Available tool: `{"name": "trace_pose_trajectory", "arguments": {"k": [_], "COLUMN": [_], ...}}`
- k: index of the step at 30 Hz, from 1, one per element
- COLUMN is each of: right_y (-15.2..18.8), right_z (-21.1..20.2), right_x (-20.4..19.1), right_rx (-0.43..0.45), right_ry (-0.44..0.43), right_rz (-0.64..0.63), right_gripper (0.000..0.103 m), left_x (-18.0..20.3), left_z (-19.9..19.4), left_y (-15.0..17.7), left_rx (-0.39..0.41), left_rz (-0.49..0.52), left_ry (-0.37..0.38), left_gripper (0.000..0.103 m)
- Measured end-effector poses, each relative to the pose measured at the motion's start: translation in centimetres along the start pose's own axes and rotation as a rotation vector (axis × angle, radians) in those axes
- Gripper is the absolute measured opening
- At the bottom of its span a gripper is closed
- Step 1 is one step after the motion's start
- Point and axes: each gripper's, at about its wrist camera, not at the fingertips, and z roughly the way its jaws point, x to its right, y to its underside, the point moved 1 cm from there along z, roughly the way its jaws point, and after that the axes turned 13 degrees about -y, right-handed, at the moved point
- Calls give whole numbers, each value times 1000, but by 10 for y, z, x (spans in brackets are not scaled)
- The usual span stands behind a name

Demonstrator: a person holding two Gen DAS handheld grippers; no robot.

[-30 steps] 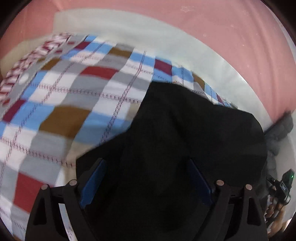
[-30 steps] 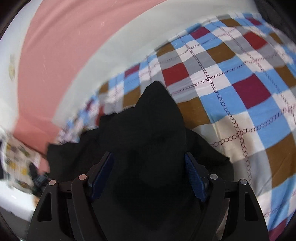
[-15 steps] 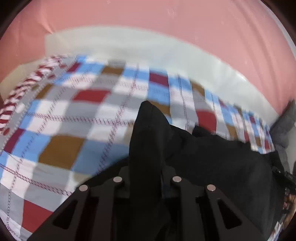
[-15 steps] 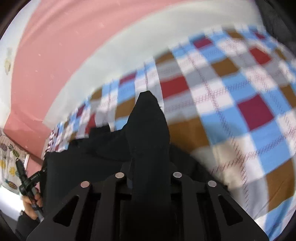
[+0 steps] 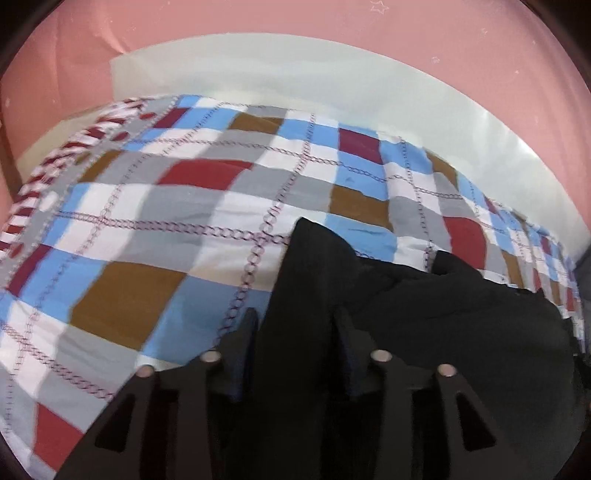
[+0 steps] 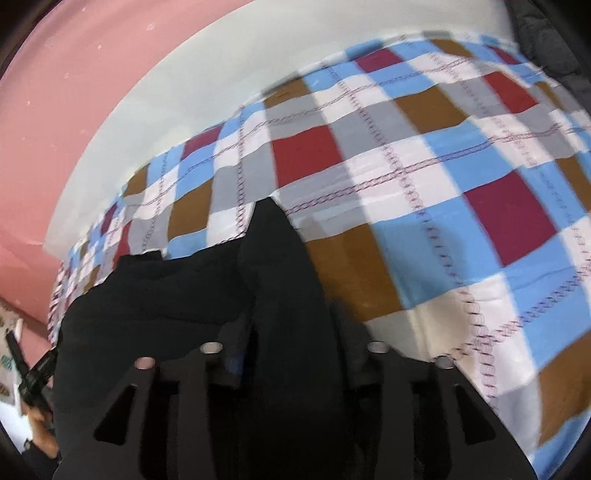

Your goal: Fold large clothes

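Both grippers are seen angled down, jaws opening: a raised fold of the black garment point(image 5: 310, 280) stands between the left gripper point(image 5: 295, 332) fingers, another between the right gripper point(image 6: 291, 332) fingers. Whether the pads press cannot be told. Beyond lies the checked bedspread point(image 5: 155, 229). No writing is legible.

Garment point(image 5: 461, 332) lies on the bedspread point(image 5: 147, 221), which covers the bed. One bunched fold point(image 5: 310, 280) rises between the left gripper point(image 5: 295, 354) fingers; rest of garment spreads to its right, toward the bed's right edge. In the right wrist view, a second fold point(image 6: 280, 280) stands between the right gripper point(image 6: 291, 354) fingers, garment spreading left. Wall point(image 5: 295, 22) behind the bed's far edge.
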Motion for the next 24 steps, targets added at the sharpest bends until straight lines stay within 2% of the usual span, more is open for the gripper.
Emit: {"name": "trace_pose_trajectory", "arguments": {"k": [4, 7, 9, 12, 13, 14, 16, 17, 21, 24], "right_y": [4, 17, 32, 68, 82, 96, 120, 133, 174, 190], "right_z": [-33, -65, -80, -103, -111, -118, -131, -136, -144, -141], "right_x": [-14, -28, -35, -38, -35, -30, -19, -12, 13, 32], "right_rx": [46, 84, 90, 72, 66, 58, 49, 44, -9, -32], "right_ry": [27, -1, -18, -68, -87, -101, -128, -139, -147, -209], "right_rz": [-42, -89, -119, -129, -123, -107, -73, -52, 13, 99], "right_gripper": [46, 46, 46, 46, 47, 48, 71, 75, 77, 77], "left_x": [-9, -23, -34, -54, -63, -73, -90, -99, -129, -144], "left_z": [-23, -49, -69, -98, -106, -113, -122, -124, -121, -112], "left_y": [-6, -5, 3, 33, 48, 65, 96, 111, 162, 181], "left_rx": [18, 62, 88, 103, 97, 90, 55, 33, -70, -119], "left_rz": [9, 13, 17, 28, 27, 22, 15, 0, -81, -185], "left_ry": [-17, -19, 0, 66, 84, 95, 123, 143, 169, 227], "left_gripper": [48, 48, 48, 50, 52, 58, 64, 66, 76, 84]}}
